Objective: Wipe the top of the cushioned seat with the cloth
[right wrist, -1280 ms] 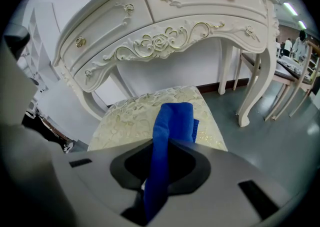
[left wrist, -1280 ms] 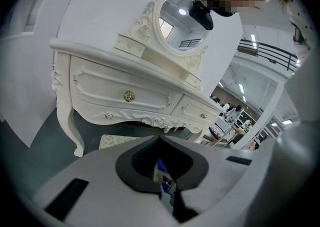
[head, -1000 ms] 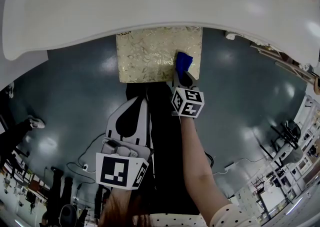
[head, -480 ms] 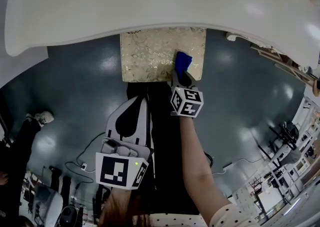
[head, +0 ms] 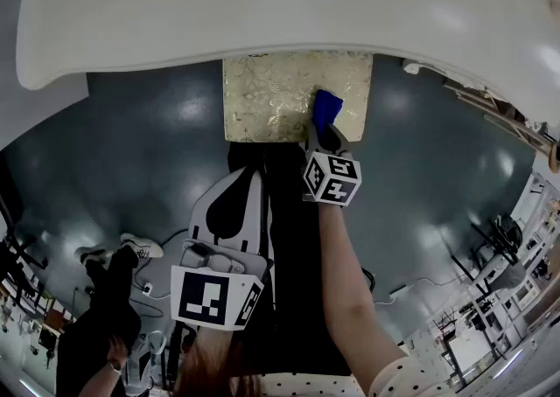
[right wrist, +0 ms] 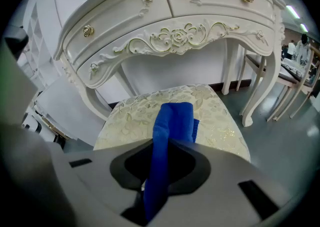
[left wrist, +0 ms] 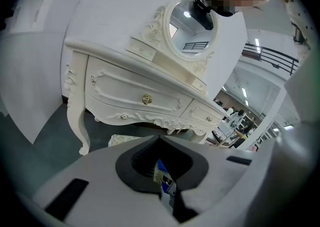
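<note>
The cushioned seat has a pale gold floral top and stands half under a white dressing table. A blue cloth lies on its right part, and my right gripper is shut on it from the near side. In the right gripper view the blue cloth runs from between the shut jaws of the right gripper out onto the cushioned seat. My left gripper hangs low and left of the seat, clear of it. In its own view the left gripper is shut and holds nothing.
The white dressing table overhangs the far half of the seat; its carved legs stand beside the stool. A person stands at the lower left on the dark floor, near cables. Furniture clutters the far right.
The right gripper and cloth have slid slightly left across the cushion. A person has walked closer at the lower left. The left gripper has stayed put.
</note>
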Tool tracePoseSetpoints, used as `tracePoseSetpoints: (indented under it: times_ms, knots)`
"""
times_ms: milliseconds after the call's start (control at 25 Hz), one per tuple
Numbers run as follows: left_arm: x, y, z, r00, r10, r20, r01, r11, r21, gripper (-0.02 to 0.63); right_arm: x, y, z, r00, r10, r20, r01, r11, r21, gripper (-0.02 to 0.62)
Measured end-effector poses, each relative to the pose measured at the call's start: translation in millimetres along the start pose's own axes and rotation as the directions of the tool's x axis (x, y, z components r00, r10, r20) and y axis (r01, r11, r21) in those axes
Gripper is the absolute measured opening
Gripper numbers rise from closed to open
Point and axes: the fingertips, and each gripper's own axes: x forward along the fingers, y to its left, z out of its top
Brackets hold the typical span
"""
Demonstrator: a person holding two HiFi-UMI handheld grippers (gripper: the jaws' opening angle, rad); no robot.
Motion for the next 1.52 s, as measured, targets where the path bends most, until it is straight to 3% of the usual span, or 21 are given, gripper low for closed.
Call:
tracePoseSetpoints:
  times_ms: [680, 1520]
  knots:
    - [-1.6, 27.5, 7.9, 1.0, 0.002, -0.005, -0.002, 1.0, -0.024, -0.002, 10.0, 32.1, -0.7, 1.0, -0.003, -0.01, 0.003, 1.0, 0.005, 0.063]
    - [0.7, 31.7, 9.9, 1.0, 0.008, 0.001, -0.008, 1.0, -0.03, -0.002, 18.1, 55.8, -2.0, 0.999, 0.041, -0.022, -0.041, 0.999, -0.006, 0.063]
